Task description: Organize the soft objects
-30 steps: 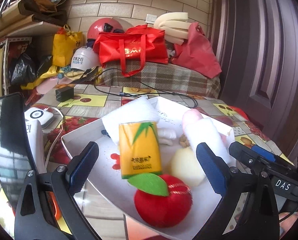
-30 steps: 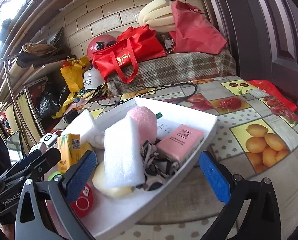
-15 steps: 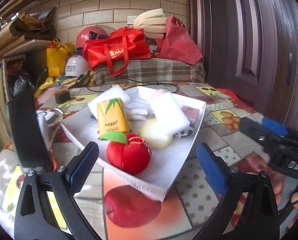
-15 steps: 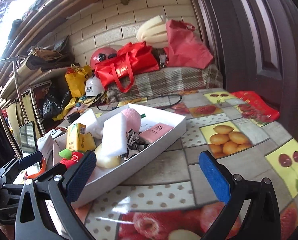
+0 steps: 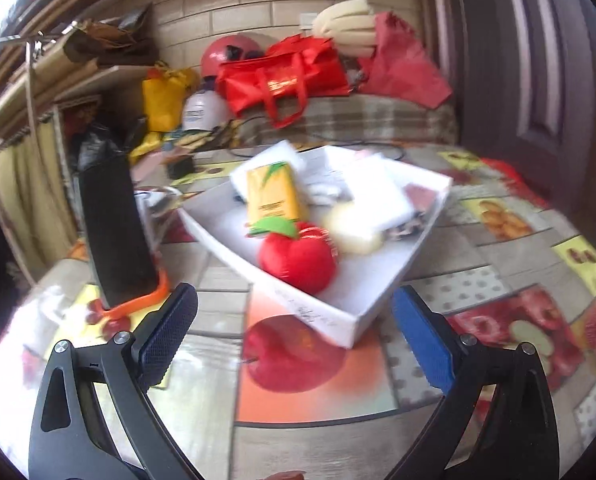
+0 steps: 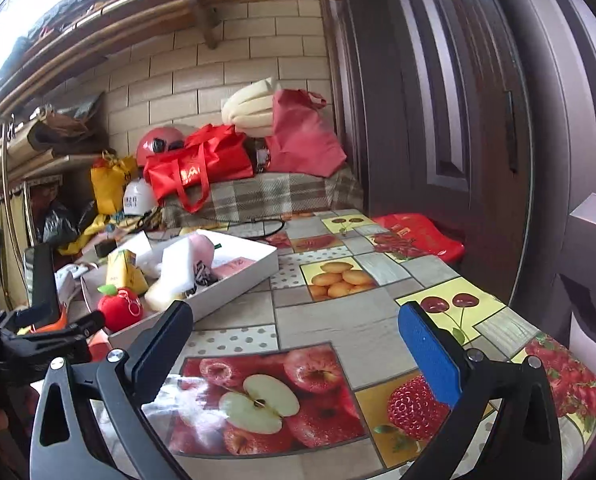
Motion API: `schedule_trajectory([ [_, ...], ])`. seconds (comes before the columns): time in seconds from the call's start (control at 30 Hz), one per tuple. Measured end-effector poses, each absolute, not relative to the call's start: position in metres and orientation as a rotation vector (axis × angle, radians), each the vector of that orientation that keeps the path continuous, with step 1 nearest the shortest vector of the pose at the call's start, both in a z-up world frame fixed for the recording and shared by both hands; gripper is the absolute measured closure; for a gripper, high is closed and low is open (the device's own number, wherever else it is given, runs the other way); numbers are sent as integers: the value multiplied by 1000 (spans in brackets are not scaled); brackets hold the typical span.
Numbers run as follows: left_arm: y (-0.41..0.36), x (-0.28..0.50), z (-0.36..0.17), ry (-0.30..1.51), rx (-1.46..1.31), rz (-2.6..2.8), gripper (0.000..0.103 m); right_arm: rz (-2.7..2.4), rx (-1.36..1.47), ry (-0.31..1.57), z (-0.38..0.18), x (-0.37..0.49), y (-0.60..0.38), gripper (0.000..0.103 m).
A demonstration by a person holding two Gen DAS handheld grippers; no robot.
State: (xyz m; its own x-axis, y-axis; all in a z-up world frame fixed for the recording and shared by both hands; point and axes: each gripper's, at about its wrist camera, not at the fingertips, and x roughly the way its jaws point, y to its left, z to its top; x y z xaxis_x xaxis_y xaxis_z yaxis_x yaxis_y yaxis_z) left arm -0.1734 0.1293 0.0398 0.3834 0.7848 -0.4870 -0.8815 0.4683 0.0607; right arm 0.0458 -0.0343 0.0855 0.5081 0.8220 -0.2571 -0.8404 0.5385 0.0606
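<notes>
A white tray [image 5: 382, 292] on the fruit-print table holds soft things: a red plush apple [image 5: 298, 256], a yellow tissue pack [image 5: 271, 196], a white sponge block [image 5: 378, 200] and a pale yellow round sponge [image 5: 352, 232]. My left gripper [image 5: 293, 340] is open and empty, back from the tray's near corner. My right gripper [image 6: 293, 344] is open and empty over the table, to the right of the tray [image 6: 237, 284]. The plush apple [image 6: 119, 312], the tissue pack [image 6: 123, 272] and a pink puff [image 6: 203, 246] also show there.
A black phone on an orange stand [image 5: 115, 232] is left of the tray. Red bags [image 5: 285, 76], helmets and foam rolls lie on a plaid-covered bench [image 6: 265, 196] behind the table. A dark door [image 6: 458, 120] stands on the right. A red packet [image 6: 422, 236] lies at the table's far right edge.
Both grippers have drawn back and up from the tray, so it looks smaller and farther. Both stayed open and empty. The tray's contents have not moved.
</notes>
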Motion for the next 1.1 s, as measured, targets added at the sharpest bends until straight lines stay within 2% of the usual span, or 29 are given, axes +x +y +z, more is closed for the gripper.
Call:
schedule_trajectory([
  [1.1,123,-165,35,504,-208,1019,4,1008,-20,323,84,57,-43,0],
])
